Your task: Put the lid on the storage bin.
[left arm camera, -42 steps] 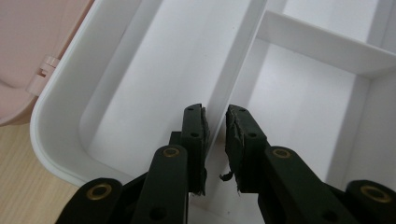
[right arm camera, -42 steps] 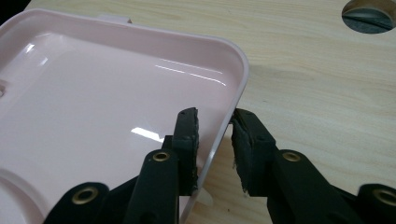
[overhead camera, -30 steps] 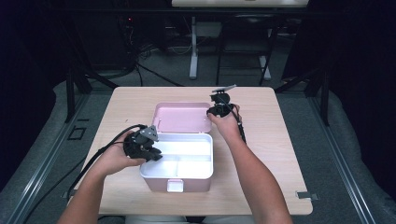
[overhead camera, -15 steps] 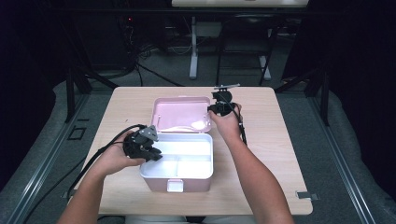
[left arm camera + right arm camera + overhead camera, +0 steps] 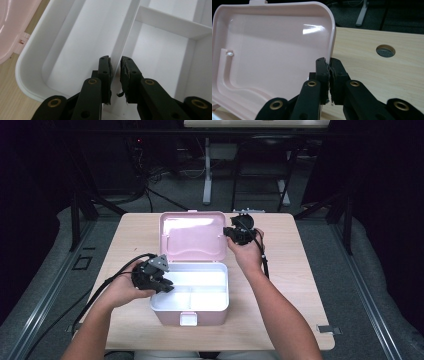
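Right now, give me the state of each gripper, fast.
Left gripper: closed on the white divider wall of the box.
Right gripper: closed on the edge of the pink lid, holding it raised.

The box [image 5: 190, 292] sits mid-table [image 5: 295, 270], its lid [image 5: 192, 237] raised behind, left gripper [image 5: 162, 282] at its left wall, right gripper [image 5: 231, 234] at the lid's right edge.

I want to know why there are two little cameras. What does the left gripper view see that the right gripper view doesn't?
Left gripper view alone: the box's white tray, its divider wall between the left gripper jaws, which press on it.

Right gripper view alone: the right gripper shut on the lid's side edge, and a round hole in the table.

Both: the pink lid and the wooden table.
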`<state>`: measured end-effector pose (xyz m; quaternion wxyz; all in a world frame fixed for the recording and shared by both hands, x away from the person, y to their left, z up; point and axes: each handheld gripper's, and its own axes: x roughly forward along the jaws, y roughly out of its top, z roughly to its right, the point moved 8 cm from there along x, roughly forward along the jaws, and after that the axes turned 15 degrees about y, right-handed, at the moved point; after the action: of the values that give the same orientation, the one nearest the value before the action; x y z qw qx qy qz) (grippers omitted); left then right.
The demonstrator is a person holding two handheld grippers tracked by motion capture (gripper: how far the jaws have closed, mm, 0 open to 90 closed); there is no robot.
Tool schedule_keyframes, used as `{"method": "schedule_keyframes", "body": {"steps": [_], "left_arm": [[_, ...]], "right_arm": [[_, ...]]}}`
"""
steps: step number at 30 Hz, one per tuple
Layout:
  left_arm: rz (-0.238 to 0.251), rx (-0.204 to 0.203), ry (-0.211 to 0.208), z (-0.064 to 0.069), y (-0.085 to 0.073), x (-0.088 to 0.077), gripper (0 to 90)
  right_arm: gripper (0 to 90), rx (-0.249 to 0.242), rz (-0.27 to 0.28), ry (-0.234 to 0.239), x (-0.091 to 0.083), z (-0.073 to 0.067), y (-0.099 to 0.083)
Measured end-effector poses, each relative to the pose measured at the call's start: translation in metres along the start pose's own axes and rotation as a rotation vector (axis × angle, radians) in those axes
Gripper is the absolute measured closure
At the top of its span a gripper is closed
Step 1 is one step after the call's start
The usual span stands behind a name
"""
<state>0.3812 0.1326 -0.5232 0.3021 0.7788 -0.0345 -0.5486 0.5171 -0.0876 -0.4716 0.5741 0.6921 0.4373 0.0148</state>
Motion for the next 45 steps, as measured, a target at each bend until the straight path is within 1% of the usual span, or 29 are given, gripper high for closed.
{"method": "schedule_keyframes", "body": {"steps": [5, 8, 9, 14, 15, 17, 18, 20, 21, 23, 24, 25, 26, 28, 31, 33, 36, 37, 39, 41, 42, 45], "left_arm": [[0.004, 0.011, -0.008, -0.001, 0.0, 0.0, 79.2], [0.001, 0.015, -0.012, -0.001, 0.0, 0.0, 79.3], [0.0, 0.016, -0.011, -0.001, 0.0, 0.0, 79.4], [-0.01, 0.02, -0.001, -0.001, 0.0, 0.0, 79.0], [-0.022, 0.022, 0.008, -0.002, -0.001, -0.001, 78.4], [-0.028, 0.019, 0.026, -0.005, -0.002, -0.001, 71.7], [-0.027, 0.008, 0.028, -0.006, -0.002, -0.002, 69.0], [0.001, -0.023, 0.019, -0.008, 0.001, -0.006, 65.8], [0.018, -0.032, 0.011, -0.009, 0.002, -0.009, 65.5], [0.053, -0.069, 0.017, -0.014, 0.006, -0.015, 65.4], [0.059, -0.081, 0.02, -0.017, 0.006, -0.018, 65.5], [0.062, -0.091, 0.029, -0.021, 0.007, -0.02, 65.4], [0.065, -0.109, 0.04, -0.025, 0.007, -0.021, 65.4], [0.064, -0.127, 0.067, -0.033, 0.007, -0.025, 65.5], [0.101, -0.183, 0.081, -0.046, 0.009, -0.03, 66.0], [0.119, -0.22, 0.111, -0.055, 0.01, -0.032, 66.4], [0.129, -0.29, 0.155, -0.071, 0.011, -0.031, 66.6], [0.129, -0.32, 0.169, -0.077, 0.011, -0.031, 66.1], [0.137, -0.357, 0.201, -0.087, 0.011, -0.031, 65.9], [0.137, -0.375, 0.227, -0.093, 0.013, -0.03, 65.9], [0.131, -0.375, 0.249, -0.096, 0.014, -0.03, 65.8], [0.133, -0.382, 0.283, -0.103, 0.018, -0.03, 65.5]], "right_arm": [[86.6, -0.027, 0.024, 0.007, -0.009, -0.006, 0.002], [86.8, -0.027, 0.036, 0.012, -0.013, -0.009, 0.002], [86.9, -0.035, 0.042, 0.011, -0.013, -0.01, 0.002], [87.0, -0.045, 0.055, 0.011, -0.019, -0.013, 0.002], [87.0, -0.046, 0.057, 0.013, -0.019, -0.014, 0.002], [87.0, -0.046, 0.06, 0.013, -0.02, -0.015, 0.002], [87.0, -0.048, 0.06, 0.014, -0.021, -0.015, 0.002], [87.0, -0.047, 0.06, 0.015, -0.02, -0.014, 0.002], [87.0, -0.046, 0.063, 0.016, -0.02, -0.014, 0.002], [87.0, -0.046, 0.061, 0.018, -0.02, -0.014, 0.002], [87.0, -0.046, 0.062, 0.018, -0.021, -0.014, 0.002], [87.0, -0.046, 0.063, 0.02, -0.021, -0.014, 0.002], [87.0, -0.046, 0.062, 0.021, -0.021, -0.015, 0.002], [87.0, -0.046, 0.064, 0.021, -0.021, -0.015, 0.002], [87.0, -0.051, 0.065, 0.022, -0.022, -0.016, 0.002], [87.0, -0.05, 0.069, 0.025, -0.023, -0.016, 0.002], [87.0, -0.051, 0.069, 0.026, -0.023, -0.016, 0.001], [87.0, -0.052, 0.07, 0.026, -0.023, -0.016, 0.001], [86.9, -0.055, 0.068, 0.028, -0.024, -0.016, 0.001], [86.9, -0.051, 0.068, 0.032, -0.024, -0.016, 0.001], [86.9, -0.055, 0.068, 0.033, -0.024, -0.016, 0.001], [86.9, -0.058, 0.067, 0.033, -0.025, -0.016, 0.001]]}}
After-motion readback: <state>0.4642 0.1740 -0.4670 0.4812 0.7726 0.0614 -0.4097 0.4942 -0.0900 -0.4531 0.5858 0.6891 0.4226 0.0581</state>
